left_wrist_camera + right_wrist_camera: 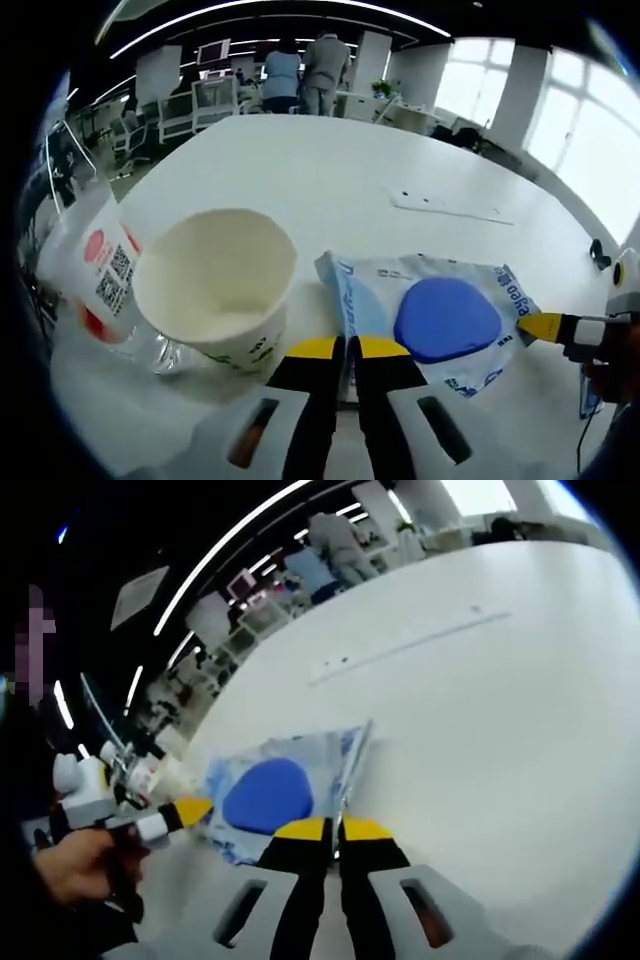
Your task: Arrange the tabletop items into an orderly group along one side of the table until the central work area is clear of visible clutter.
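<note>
Pinching the blue packet (440, 320) between left gripper (345, 350) and right gripper (336, 830)

Ahead of my left tongs (346, 347) I see a glossy, crinkled plastic pouch (430, 320) with a smooth blue piece inside. Just left of them stands a matt paper cup (216, 287), then a clear, shiny plastic bag (100, 270). The white counter (330, 180) looks smooth with a faint sheen.

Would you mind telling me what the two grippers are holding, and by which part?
Both hold the clear packet with the blue pad: the left gripper pinches one edge, the right gripper the opposite edge.
</note>
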`<action>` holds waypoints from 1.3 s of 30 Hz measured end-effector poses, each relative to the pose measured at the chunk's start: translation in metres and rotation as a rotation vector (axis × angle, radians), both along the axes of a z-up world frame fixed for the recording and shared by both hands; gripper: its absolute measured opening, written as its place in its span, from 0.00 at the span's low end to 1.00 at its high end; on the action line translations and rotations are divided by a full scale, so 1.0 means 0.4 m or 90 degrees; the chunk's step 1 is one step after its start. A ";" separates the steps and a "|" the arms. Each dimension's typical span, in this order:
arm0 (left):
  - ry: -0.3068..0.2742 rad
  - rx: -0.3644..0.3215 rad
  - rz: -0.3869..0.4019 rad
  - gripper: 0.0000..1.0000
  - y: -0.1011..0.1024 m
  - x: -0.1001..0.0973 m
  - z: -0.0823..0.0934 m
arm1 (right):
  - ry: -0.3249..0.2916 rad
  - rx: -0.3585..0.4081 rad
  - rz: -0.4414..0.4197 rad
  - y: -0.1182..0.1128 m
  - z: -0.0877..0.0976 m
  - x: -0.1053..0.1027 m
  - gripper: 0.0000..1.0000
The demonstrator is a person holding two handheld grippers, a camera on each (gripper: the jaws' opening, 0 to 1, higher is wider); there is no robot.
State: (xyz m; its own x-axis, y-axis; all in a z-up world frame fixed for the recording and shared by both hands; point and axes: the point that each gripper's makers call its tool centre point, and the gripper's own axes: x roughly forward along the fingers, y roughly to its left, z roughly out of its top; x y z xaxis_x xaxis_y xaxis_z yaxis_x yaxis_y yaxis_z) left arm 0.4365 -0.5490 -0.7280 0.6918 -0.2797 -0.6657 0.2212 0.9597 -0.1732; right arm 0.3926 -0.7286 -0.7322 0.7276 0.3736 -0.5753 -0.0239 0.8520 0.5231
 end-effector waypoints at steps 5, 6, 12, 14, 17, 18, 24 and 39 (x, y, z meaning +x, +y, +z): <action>0.001 0.004 0.002 0.07 0.004 -0.004 0.001 | -0.002 -0.004 0.007 0.004 0.001 0.002 0.02; 0.002 0.005 0.003 0.07 0.006 -0.005 0.000 | -0.002 -0.004 0.008 0.005 0.001 0.002 0.02; 0.000 0.008 0.002 0.06 0.010 -0.004 0.001 | -0.003 -0.004 0.014 0.009 0.000 0.004 0.04; -0.001 0.012 0.001 0.06 0.011 -0.006 0.004 | -0.005 -0.005 0.024 0.012 0.001 0.002 0.06; -0.003 0.013 -0.002 0.06 0.011 -0.008 0.006 | -0.004 -0.004 0.021 0.009 0.004 0.002 0.06; -0.003 0.016 -0.005 0.06 0.011 -0.009 0.005 | -0.004 -0.003 0.021 0.009 0.005 0.002 0.07; -0.004 0.020 -0.004 0.07 0.013 -0.020 0.012 | -0.010 -0.016 0.025 0.012 0.016 0.001 0.13; -0.011 0.002 0.015 0.14 0.037 -0.072 0.012 | -0.020 -0.049 0.048 0.015 0.034 -0.022 0.33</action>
State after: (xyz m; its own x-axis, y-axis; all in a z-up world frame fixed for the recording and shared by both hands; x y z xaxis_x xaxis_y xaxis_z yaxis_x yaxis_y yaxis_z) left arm 0.4078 -0.5341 -0.7231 0.7096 -0.2606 -0.6546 0.2013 0.9653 -0.1662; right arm 0.3838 -0.7226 -0.7188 0.7172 0.3839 -0.5815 -0.1052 0.8846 0.4543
